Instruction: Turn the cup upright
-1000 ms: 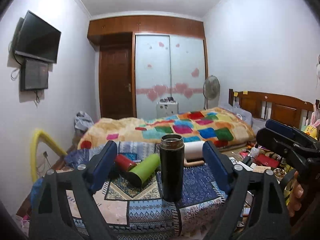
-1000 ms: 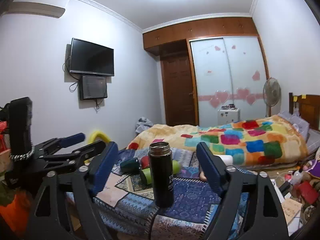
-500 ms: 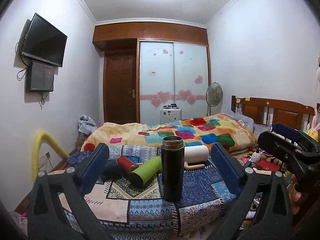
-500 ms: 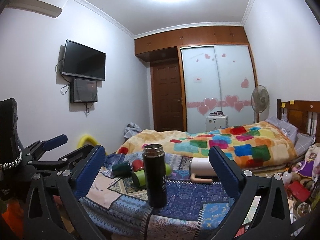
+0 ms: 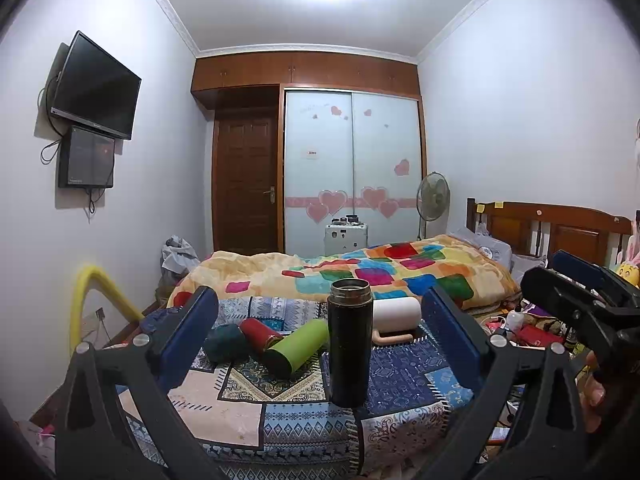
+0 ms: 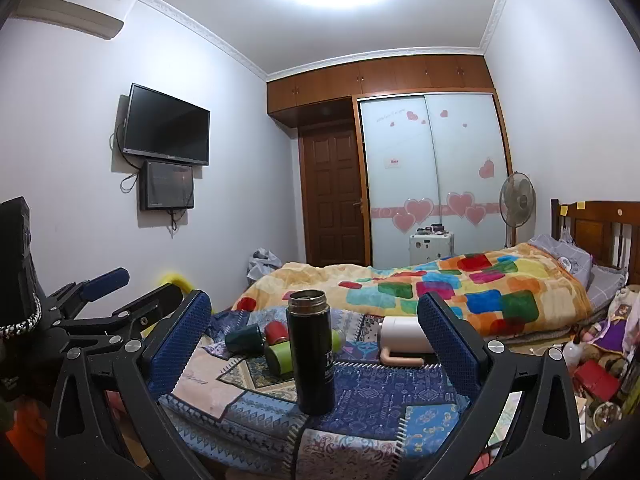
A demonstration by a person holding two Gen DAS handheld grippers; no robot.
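Observation:
A tall black flask (image 5: 349, 340) stands upright and open-topped on the patterned cloth (image 5: 404, 364); it also shows in the right wrist view (image 6: 311, 348). Behind it lie a lime green cup (image 5: 297, 347), a red cup (image 5: 260, 332), a dark green cup (image 5: 224, 342) and a white handled mug (image 5: 396, 314), all on their sides. My left gripper (image 5: 320, 344) is open and empty, short of the flask. My right gripper (image 6: 314, 344) is open and empty, also short of the flask. Each gripper shows in the other's view, the right one (image 5: 580, 308) and the left one (image 6: 104, 312).
A bed with a colourful quilt (image 5: 360, 272) lies behind the cloth-covered table. Clutter (image 6: 592, 368) sits at the right. A yellow tube (image 5: 92, 300) stands at the left. A wardrobe (image 5: 352, 168), a door and a fan are at the far wall.
Both grippers have opened wider and drawn back and up from the flask. The flask stays upright and has not moved.

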